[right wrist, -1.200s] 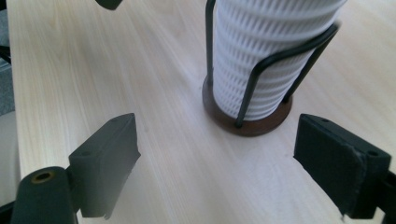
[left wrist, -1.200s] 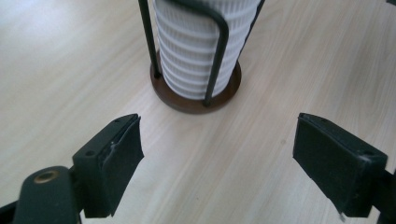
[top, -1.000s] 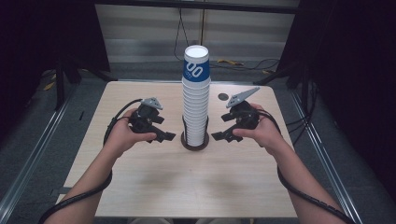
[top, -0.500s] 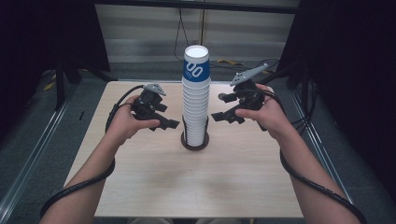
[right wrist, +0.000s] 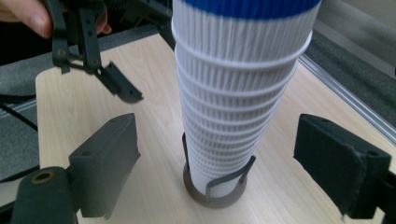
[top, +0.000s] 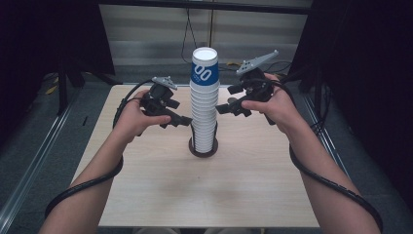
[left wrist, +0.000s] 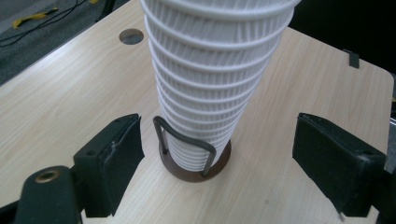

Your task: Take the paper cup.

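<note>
A tall stack of white ribbed paper cups (top: 204, 109), the top one banded blue, stands in a dark round wire holder (top: 202, 149) at the table's middle. My left gripper (top: 184, 121) hovers just left of the stack at mid height, apart from it. In the left gripper view its jaws (left wrist: 219, 140) stand open, with the stack (left wrist: 210, 79) and the holder's wire (left wrist: 187, 142) beyond them. My right gripper (top: 225, 101) is level with the stack's upper half on the right. It (right wrist: 219, 140) is open too and faces the cups (right wrist: 233, 107); nothing is held.
The pale wooden table (top: 146, 195) has a small round hole (left wrist: 131, 36) behind the stack. Cables (top: 83, 187) trail from both grippers along the forearms. Dark floor and a metal rail (top: 29, 165) border the table. The left gripper (right wrist: 88, 56) appears across the stack in the right gripper view.
Both hands have risen along the stack, from beside the holder's base to mid height and above. The jaws stay open and the stack has not moved.
</note>
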Action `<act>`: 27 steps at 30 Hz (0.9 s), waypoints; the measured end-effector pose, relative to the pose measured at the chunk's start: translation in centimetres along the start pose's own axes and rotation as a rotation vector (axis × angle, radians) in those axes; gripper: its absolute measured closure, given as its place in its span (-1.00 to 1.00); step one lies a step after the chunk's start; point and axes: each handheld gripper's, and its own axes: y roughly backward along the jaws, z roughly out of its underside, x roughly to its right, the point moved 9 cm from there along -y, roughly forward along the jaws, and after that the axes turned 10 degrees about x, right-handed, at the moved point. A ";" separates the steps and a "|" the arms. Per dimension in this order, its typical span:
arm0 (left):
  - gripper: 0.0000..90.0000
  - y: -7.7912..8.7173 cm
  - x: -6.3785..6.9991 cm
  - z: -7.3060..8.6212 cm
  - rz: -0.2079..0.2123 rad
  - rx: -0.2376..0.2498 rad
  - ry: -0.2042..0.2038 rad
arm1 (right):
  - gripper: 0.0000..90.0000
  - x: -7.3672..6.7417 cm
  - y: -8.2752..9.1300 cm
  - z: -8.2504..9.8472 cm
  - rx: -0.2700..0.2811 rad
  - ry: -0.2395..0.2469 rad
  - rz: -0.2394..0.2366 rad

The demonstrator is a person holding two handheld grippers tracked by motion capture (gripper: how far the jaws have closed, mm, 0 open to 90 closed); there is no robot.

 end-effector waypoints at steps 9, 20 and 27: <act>-0.64 -0.7 0.0 -0.2 0.010 -0.009 0.007 | -0.72 0.2 -0.7 -1.8 0.022 -0.004 -0.005; -0.64 -0.9 -0.4 -0.5 0.012 0.005 0.006 | -0.76 0.2 -1.9 -3.7 0.041 -0.021 0.004; -0.64 -1.1 -0.2 -1.4 0.009 0.024 -0.011 | -0.76 1.0 -3.8 -3.6 0.043 -0.063 0.040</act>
